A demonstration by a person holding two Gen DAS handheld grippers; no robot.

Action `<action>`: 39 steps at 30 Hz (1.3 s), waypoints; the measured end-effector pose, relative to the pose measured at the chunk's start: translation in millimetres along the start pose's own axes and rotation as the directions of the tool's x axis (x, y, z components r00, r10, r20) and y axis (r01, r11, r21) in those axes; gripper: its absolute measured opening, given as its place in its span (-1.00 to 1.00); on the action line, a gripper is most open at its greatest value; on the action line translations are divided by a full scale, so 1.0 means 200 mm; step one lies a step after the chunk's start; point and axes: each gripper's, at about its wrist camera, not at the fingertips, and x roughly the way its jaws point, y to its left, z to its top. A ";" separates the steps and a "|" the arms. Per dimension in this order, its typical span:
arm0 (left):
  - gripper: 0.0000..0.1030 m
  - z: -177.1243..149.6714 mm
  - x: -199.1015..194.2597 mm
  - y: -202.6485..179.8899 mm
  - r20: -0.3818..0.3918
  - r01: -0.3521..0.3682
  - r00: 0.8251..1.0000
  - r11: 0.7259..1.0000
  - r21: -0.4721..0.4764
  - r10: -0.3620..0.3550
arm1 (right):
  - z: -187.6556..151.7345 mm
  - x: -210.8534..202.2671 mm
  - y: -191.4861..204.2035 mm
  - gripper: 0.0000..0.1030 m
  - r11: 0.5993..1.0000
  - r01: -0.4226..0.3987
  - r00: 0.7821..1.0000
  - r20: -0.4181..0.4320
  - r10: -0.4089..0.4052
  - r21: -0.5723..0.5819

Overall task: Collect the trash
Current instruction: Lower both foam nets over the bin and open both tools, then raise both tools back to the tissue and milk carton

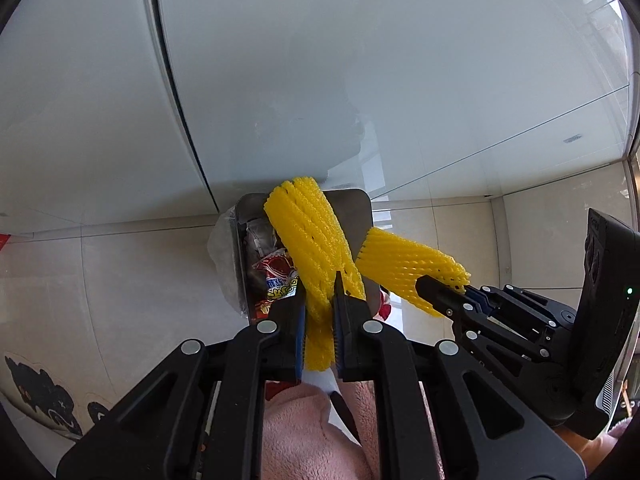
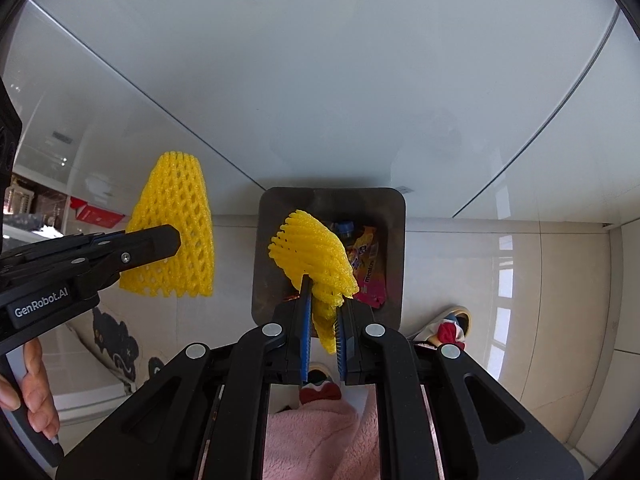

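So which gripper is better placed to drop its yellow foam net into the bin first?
Right. The right gripper holds its foam net directly over the open bin; in that view the left gripper holds its net beside the bin.

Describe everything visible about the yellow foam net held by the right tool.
The yellow foam mesh fruit sleeve is soft, ribbed netting with diamond-shaped holes, crumpled and squeezed flat where the right tool is shut on its lower end. Its free end fans upward and leftward, hanging above the open dark metal trash bin, which already holds colourful snack wrappers. Only the tool's blue-padded fingers touch it. From the left wrist view it juts out sideways.
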 end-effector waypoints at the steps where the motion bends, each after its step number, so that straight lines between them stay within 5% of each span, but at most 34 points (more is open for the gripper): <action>1: -0.80 0.01 0.02 0.00 -0.005 0.001 1.000 1.000 0.005 -0.001 | 0.01 0.02 -0.01 -0.77 1.000 0.003 1.000 -0.005 -0.003 0.010; 11: -0.43 0.08 0.03 -0.01 -0.010 0.007 1.000 1.000 0.025 -0.007 | 0.05 0.05 -0.04 -0.66 0.998 -0.017 1.000 -0.025 0.019 0.059; 14: -0.28 0.09 0.00 -0.01 -0.003 0.001 1.000 1.000 0.025 -0.001 | 0.05 0.04 -0.03 -0.08 0.999 -0.019 1.000 -0.013 0.020 0.042; 23: 0.24 0.09 -0.17 -0.02 0.035 -0.020 0.999 1.000 0.006 0.020 | 0.06 -0.05 -0.04 0.28 0.999 -0.015 1.000 -0.018 0.016 0.045; 32: 0.63 0.06 -0.68 -0.22 0.116 -0.018 0.993 1.000 0.018 0.016 | 0.10 -0.63 -0.06 0.84 0.999 0.010 0.996 0.084 -0.013 0.041; 39: 0.68 0.18 -1.16 -0.45 0.270 -0.002 0.963 0.996 0.090 -0.022 | 0.17 -1.21 0.00 0.93 0.995 0.091 0.967 0.241 -0.079 -0.036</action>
